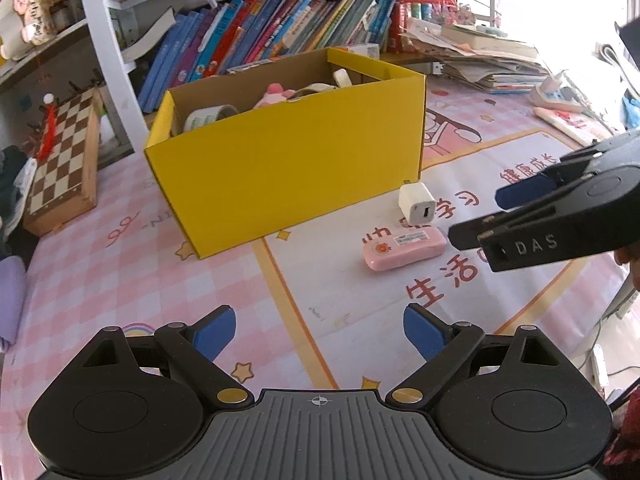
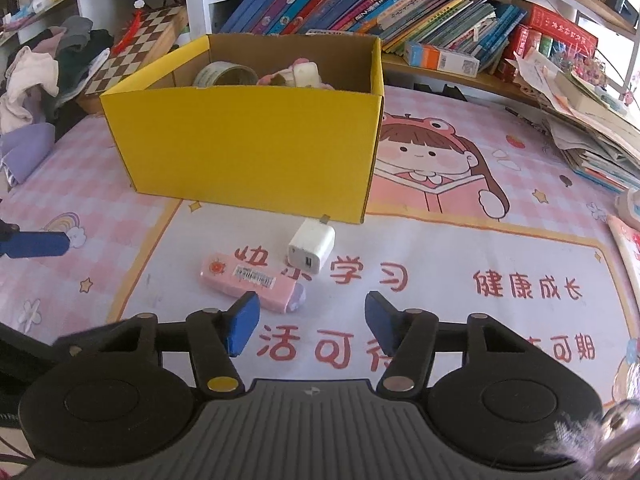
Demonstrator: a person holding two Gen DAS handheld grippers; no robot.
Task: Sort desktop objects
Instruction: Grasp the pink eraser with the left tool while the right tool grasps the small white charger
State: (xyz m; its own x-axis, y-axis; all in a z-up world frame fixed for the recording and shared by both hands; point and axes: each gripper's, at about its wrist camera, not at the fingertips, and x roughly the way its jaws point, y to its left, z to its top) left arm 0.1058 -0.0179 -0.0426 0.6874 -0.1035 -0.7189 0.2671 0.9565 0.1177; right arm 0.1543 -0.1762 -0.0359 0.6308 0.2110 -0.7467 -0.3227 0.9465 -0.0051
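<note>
Two items left on the worktop (image 2: 460, 248), in front of the yellow box (image 2: 248, 144): a white charger (image 2: 311, 245) lying just before the box's near wall, and a pink eraser (image 2: 250, 282) just beside it, flat, barcode label up. They look close but apart. Left hand-held gripper (image 1: 319, 332) is released, jaws wide, nothing between them, hovering short of both items. Right hand-held gripper (image 2: 311, 322) has jaws partly spread and empty, poised just above and short of the eraser; pads touch nothing. Judgement: charger is a light, rigid plastic cube with smooth, likely slippery faces, so best pinched across two opposite flat sides, clear of the prongs at its far end. Eraser looks light, slightly yielding, good friction; take it across the narrow width at mid-length. Neither seems fragile. Box already holds tape rolls (image 2: 226, 75) and a pink soft toy (image 1: 276, 94). Surface is a printed pink mat, flat, smooth. Room: bookshelf (image 2: 360, 0) packed behind, chessboard (image 1: 64, 152) at left, paper stack (image 1: 480, 60) at right, bright window light.
</note>
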